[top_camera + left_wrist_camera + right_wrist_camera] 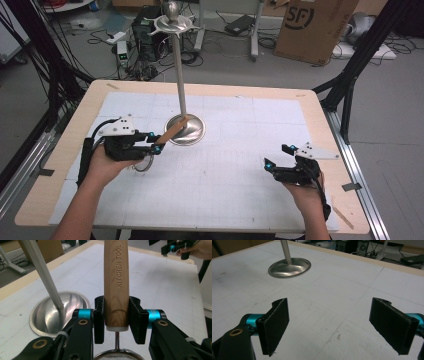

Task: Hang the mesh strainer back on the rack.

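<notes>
Here, the left tongs [117, 322] clamp the wooden handle [116, 282] of a kitchen strainer, whose mesh rim [118, 355] shows just below the jaws. In the high view the handle [172, 131] slants over the round base [192, 131] of a tall metal stand [179, 65] on the worktop [240, 150]. The right tongs [332, 325] hover with jaws wide apart, holding nothing, well apart from the stand.
</notes>
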{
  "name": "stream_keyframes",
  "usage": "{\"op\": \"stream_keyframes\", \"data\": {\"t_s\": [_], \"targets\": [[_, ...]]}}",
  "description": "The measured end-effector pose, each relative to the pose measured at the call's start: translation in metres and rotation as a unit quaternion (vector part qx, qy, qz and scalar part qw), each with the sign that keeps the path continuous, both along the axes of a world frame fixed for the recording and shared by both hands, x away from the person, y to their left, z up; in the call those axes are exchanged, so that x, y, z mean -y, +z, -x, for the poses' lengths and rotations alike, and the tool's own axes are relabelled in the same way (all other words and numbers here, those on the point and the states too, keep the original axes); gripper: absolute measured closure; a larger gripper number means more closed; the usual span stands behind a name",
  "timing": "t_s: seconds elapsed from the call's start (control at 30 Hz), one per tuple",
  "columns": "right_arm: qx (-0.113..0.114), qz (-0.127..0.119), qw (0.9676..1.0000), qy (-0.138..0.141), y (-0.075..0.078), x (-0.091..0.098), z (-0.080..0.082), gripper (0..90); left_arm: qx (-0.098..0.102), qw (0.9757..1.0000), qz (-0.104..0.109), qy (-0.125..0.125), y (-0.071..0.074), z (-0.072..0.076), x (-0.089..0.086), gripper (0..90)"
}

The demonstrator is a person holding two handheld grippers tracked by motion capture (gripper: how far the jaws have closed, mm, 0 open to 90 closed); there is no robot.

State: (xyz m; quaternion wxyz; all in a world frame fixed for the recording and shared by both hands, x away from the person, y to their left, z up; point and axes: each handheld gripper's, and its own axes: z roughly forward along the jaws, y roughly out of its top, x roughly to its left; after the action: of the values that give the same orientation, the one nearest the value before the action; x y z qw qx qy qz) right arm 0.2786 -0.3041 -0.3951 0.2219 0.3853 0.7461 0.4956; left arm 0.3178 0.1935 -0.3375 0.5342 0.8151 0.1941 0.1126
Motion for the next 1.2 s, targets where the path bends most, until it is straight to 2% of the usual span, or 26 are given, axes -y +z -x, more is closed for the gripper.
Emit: {"op": "stream_keyframes", "data": {"t_s": [0.57,0.87,0.97,1.2], "targets": [[0.005,0.001,1.0000,0.002,0.002,-0.003,0.005,15.0,0.017,0.9993,0.029,-0.013,0.048,-0.014,-0.008,68.7],[0.004,0.008,0.9999,0.015,0.001,-0.011,0.004,15.1,0.045,0.9984,0.031,-0.012,0.079,-0.014,-0.014,68.7],[0.004,0.007,0.9999,0.012,0.002,-0.010,0.004,15.1,0.053,0.9979,0.037,-0.012,0.084,-0.012,-0.018,68.7],[0.007,0.006,0.9999,0.010,0.002,-0.009,0.005,15.1,0.057,0.9974,0.043,0.005,0.092,-0.015,-0.026,68.7]]}}
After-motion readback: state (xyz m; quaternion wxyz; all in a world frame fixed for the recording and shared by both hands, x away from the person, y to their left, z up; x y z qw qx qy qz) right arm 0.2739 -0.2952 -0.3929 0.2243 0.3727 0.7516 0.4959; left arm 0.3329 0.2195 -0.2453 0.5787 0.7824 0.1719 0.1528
